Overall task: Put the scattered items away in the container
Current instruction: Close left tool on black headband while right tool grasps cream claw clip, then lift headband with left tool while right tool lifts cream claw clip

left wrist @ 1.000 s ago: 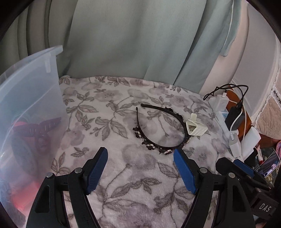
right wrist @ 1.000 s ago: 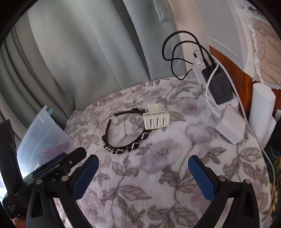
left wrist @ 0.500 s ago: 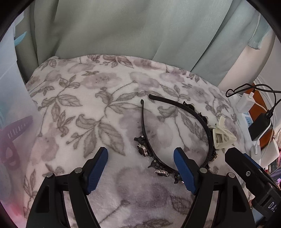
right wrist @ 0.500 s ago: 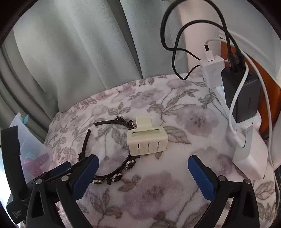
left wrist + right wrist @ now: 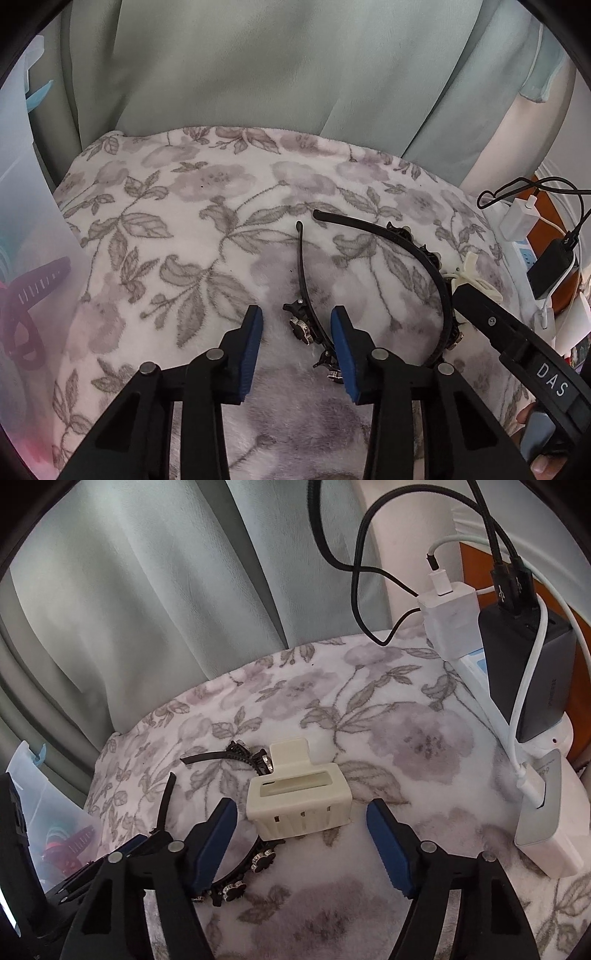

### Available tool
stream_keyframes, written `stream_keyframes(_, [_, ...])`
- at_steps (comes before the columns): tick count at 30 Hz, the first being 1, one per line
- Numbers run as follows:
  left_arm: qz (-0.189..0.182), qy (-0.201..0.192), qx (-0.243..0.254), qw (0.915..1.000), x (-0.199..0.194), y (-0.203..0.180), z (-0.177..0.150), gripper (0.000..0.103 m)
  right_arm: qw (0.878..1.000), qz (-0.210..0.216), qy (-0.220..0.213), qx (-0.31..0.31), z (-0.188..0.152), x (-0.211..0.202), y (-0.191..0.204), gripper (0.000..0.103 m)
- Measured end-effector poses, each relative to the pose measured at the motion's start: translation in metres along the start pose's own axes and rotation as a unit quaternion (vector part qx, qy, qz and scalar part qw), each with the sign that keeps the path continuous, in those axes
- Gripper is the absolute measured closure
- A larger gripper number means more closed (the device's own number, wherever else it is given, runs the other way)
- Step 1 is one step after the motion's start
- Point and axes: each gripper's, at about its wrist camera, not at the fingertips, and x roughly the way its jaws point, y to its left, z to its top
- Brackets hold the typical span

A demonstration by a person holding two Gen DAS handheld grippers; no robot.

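Observation:
A black headband (image 5: 406,243) with small beaded flowers lies on the floral blanket (image 5: 166,229). My left gripper (image 5: 296,321) is low over it, open but narrowed, and the band's beaded left arm lies between the blue pads (image 5: 253,350). A cream claw clip (image 5: 299,805) rests against the headband (image 5: 240,757). My right gripper (image 5: 303,812) is open with one finger on each side of the clip, not touching it. The translucent plastic bin (image 5: 22,221) stands at the left with a purple clip (image 5: 33,291) inside.
A power strip with a white charger (image 5: 448,616), a black charger (image 5: 524,672) and cables crowds the blanket's right edge. Pale green curtains (image 5: 258,74) hang just behind. The right gripper's black body (image 5: 517,339) sits close beside the left one.
Both grippers have moved forward and down onto the items. The left jaws have narrowed around the headband's beaded arm. The right jaws have closed in slightly around the cream clip.

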Motion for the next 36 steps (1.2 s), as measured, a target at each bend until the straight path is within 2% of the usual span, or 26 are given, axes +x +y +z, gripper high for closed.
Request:
stream_keyframes(5, [0.009,0.008,0.007,0.9999,0.003,-0.009,0.003,0.063,1.0,0.004,-0.001,0.005,0.001,0.002,0.0,0.034])
stream_keyframes(7, [0.008,0.01,0.004,0.9999,0.004,-0.011,0.003,0.064,1.0,0.004,-0.001,0.007,0.002,0.003,0.0,0.04])
stream_keyframes(9, [0.014,0.01,0.001,0.9999,0.004,-0.01,0.003,0.069,1.0,0.006,0.002,0.008,0.002,0.003,-0.001,0.047])
stream_keyframes(11, [0.014,0.008,-0.005,0.9999,0.004,-0.007,0.002,0.075,1.0,0.01,0.006,0.009,0.001,0.002,-0.002,0.047])
stream_keyframes(17, [0.011,0.009,-0.014,0.9998,0.001,-0.003,0.001,0.08,1.0,0.019,0.014,0.016,-0.003,-0.006,-0.006,0.05])
stream_keyframes(25, [0.01,0.028,-0.027,0.9992,-0.01,0.003,-0.008,0.084,0.999,0.024,0.02,0.033,-0.016,-0.03,-0.013,0.05])
stream_keyframes(36, [0.034,0.046,-0.026,0.998,-0.041,0.015,-0.04,0.085,0.997,0.048,0.04,0.047,-0.041,-0.075,-0.004,0.05])
